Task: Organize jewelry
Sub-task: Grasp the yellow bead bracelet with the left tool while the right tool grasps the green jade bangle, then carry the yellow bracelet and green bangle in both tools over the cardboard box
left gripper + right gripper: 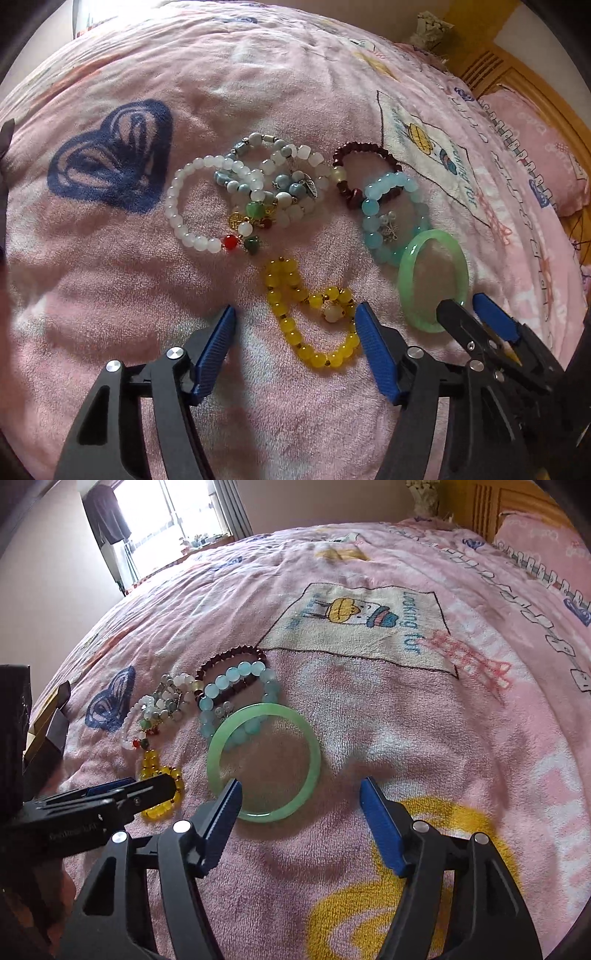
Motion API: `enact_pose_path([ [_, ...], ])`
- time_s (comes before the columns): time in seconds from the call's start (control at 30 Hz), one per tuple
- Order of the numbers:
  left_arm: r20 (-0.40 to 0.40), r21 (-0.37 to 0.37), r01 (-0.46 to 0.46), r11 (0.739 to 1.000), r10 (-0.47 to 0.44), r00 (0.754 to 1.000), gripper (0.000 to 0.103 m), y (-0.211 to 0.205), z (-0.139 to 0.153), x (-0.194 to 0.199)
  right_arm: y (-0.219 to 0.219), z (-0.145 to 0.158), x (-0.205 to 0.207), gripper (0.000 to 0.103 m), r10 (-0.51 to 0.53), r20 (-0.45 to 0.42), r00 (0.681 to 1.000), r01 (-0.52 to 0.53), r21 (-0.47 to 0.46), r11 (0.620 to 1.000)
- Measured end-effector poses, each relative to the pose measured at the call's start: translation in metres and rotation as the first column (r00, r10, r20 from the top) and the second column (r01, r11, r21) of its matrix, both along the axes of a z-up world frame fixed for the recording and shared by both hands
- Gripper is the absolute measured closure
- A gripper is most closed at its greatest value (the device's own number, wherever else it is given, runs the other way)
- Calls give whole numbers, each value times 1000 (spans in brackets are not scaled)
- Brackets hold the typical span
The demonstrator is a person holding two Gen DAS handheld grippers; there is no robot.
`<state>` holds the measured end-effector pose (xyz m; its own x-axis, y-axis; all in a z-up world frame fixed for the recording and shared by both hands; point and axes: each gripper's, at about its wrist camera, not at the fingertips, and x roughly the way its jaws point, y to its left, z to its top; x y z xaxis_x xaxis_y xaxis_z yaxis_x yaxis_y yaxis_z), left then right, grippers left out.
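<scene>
Several bracelets lie on a pink blanket (110,277). A yellow bead bracelet (310,314) lies between the fingers of my open left gripper (295,317). A green jade bangle (432,278) lies to its right, seen also in the right wrist view (264,762). My open right gripper (301,794) sits over the bangle's near rim, its left finger (229,801) covering the rim, and shows in the left wrist view (467,308). A light blue bead bracelet (391,218), a dark red one (364,162) and a tangle of white and grey-blue bracelets (255,184) lie behind.
A pink pillow (535,147) and a wooden headboard (517,70) are at the far right. Dark boxes (44,723) stand at the bed's left edge in the right wrist view. A window (173,520) is beyond the bed.
</scene>
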<state>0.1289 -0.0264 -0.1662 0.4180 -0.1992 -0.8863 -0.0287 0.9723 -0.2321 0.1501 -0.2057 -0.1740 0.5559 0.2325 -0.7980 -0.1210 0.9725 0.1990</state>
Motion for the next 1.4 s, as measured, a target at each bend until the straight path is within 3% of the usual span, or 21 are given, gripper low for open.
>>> enact_pose_path([
  [0.13, 12, 17, -32, 999, 32, 999, 65, 7, 1, -1, -1, -4, 4, 47, -24, 6, 1000, 24, 3, 1000],
  [0.17, 9, 28, -42, 999, 42, 999, 77, 10, 0, -1, -1, -4, 4, 51, -26, 11, 1000, 26, -6, 1000],
  [0.37, 11, -12, -57, 998, 57, 998, 93, 26, 2, -3, -14, -4, 3, 75, -66, 17, 998, 65, 24, 998],
  [0.53, 46, 11, -37, 999, 37, 998, 94, 18, 17, -9, -18, -4, 4, 77, -66, 12, 998, 65, 61, 996],
  [0.67, 96, 51, -19, 998, 14, 995, 94, 10, 37, -15, -21, -10, 4, 68, -51, 27, 998, 48, 108, 993],
  [0.87, 169, 91, -11, 996, -5, 986, 94, 15, 72, -32, -13, -4, -2, 90, -53, 82, 995, 49, 45, 998],
  [1.23, 269, 114, -85, 990, 52, 962, 94, 60, 115, -60, -27, 22, -17, 92, -75, 120, 990, 57, 152, 987],
  [1.4, 290, 77, -114, 991, 87, 953, 94, 81, 128, -64, -29, 47, -40, 91, -70, 192, 979, 33, 191, 981],
])
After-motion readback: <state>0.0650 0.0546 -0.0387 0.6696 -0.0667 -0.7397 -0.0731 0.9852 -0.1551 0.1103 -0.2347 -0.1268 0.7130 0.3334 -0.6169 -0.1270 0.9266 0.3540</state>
